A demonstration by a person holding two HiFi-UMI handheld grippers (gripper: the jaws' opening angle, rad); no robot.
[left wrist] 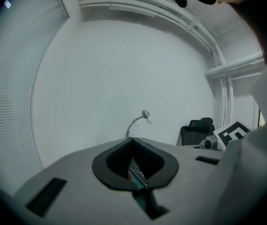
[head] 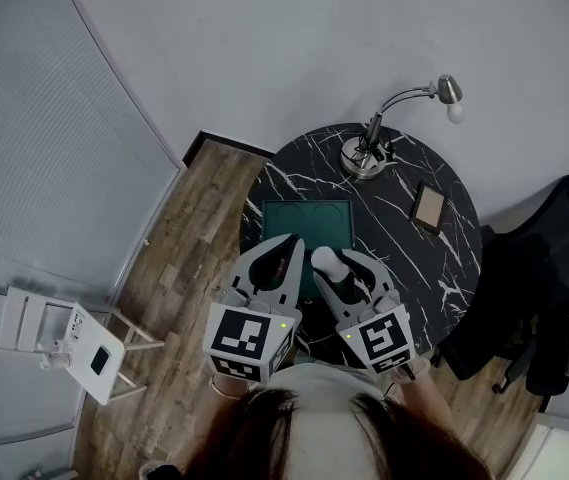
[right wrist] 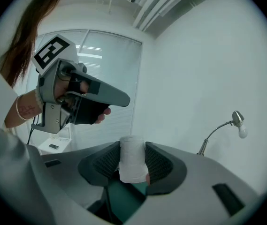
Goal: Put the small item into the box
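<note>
A small white roll [head: 325, 260] stands upright between the pads of my right gripper [head: 330, 268], which is shut on it just at the near edge of the dark green box [head: 270, 220]. In the right gripper view the roll [right wrist: 132, 157] fills the gap between the black pads, with the green box [right wrist: 124, 197] below. My left gripper [head: 292, 252] hovers beside it over the box's near left edge, its jaws together and holding nothing; in its own view the left gripper [left wrist: 134, 165] shows only a sliver of green box [left wrist: 141, 185] between the jaws.
The box lies on a round black marble table [head: 444, 268]. A silver desk lamp [head: 366, 154] stands at the far edge and a small flat brown item [head: 429, 208] lies at the right. A black office chair [head: 554, 288] stands right of the table, a white stand [head: 59, 338] on the floor at left.
</note>
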